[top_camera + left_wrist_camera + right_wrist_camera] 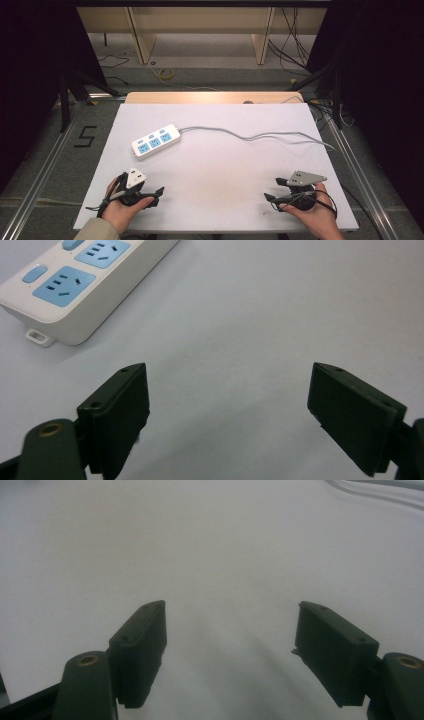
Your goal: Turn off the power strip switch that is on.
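A white power strip [155, 141] with blue sockets lies on the white table top [215, 165], left of centre; its grey cable [260, 135] runs off to the right. In the left gripper view the power strip [75, 285] is at the top left, well beyond the jaws. My left gripper [161, 192] rests near the front left edge, held by a hand, open with nothing between its jaws [230, 405]. My right gripper [268, 197] sits near the front right edge in the other hand, also open and empty [230, 640]. Both point inward across the table.
The cable [380, 490] crosses the top right corner of the right gripper view. Beyond the table's far edge are wooden table legs [142, 42] and loose cables on the floor. A black "5" [86, 136] marks the floor at the left.
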Tool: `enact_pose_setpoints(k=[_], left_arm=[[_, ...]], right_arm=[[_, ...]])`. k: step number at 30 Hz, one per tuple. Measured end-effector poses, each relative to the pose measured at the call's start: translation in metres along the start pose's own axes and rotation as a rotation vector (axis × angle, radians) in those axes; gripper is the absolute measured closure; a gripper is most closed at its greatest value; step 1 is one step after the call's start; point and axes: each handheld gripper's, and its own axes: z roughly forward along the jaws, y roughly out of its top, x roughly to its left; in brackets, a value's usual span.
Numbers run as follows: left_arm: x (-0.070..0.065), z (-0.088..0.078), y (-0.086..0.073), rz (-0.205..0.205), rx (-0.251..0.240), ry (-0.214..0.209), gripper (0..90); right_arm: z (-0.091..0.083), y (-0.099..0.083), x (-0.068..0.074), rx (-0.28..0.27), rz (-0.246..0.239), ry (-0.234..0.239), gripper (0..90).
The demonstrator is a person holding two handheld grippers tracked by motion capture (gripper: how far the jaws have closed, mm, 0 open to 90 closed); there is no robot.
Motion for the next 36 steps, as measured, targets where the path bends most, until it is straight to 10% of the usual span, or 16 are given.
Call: enact_pose_setpoints(k=[9, 20, 36], left_arm=[[0.002, -0.003, 0.001, -0.011, -0.003, 0.027, 24.6], [0.011, -0.012, 0.000, -0.022, 0.025, 0.088, 89.3], [0.018, -0.013, 0.010, -0.034, 0.047, 0.092, 89.6]], right_arm=[[0.000, 0.001, 0.001, 0.000, -0.008, 0.004, 30.2], [0.000, 0.001, 0.002, -0.003, -0.009, -0.003, 30.5], [0.000, 0.001, 0.002, -0.005, -0.011, -0.007, 30.3]])
